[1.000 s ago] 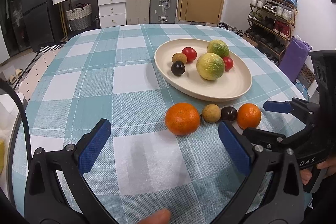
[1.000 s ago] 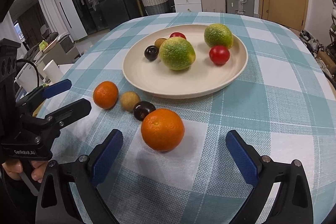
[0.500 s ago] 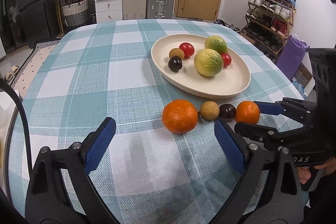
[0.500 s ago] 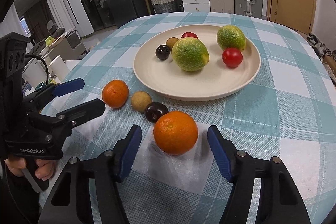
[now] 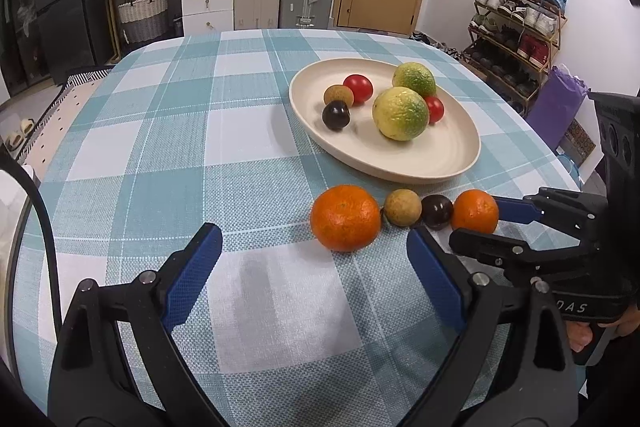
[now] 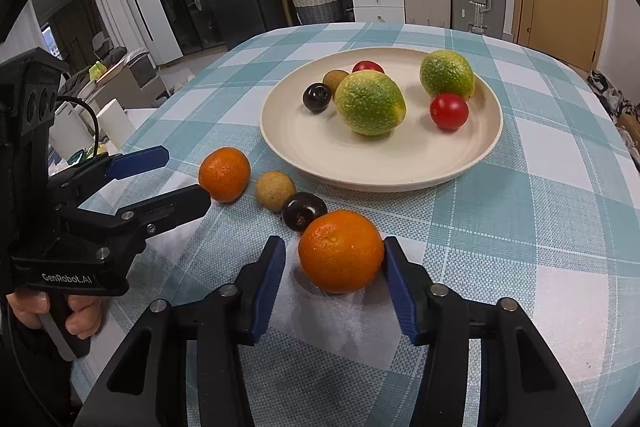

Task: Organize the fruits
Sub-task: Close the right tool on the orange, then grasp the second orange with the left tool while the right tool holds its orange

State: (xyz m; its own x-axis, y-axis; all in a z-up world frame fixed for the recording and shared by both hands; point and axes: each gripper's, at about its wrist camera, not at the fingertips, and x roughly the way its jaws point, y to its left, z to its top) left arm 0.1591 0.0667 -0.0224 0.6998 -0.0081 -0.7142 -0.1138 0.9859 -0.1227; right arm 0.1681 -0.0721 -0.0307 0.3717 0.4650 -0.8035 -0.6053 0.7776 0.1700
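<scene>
The tablecloth (image 6: pixel 540 227) is coarse woven cloth, matt. The plate (image 6: pixel 384 171) looks smooth and matt, while the oranges' (image 6: pixel 340 251) skin is pitted with a slight sheen. The dark fruit (image 6: pixel 304 211) beside it is glossy and smooth.

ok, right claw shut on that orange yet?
Not yet: the right claw is closing around the orange; one pad touches, a gap shows at the other.

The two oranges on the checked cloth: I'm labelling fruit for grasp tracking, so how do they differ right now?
The round orange at the right end of the row sits between the right tool's closing blue pads; the round orange at the left end lies just ahead of the open left tool, not between its pads. The right one touches a dark plum; the left one touches no fruit. Both rest off the cream plate.
</scene>
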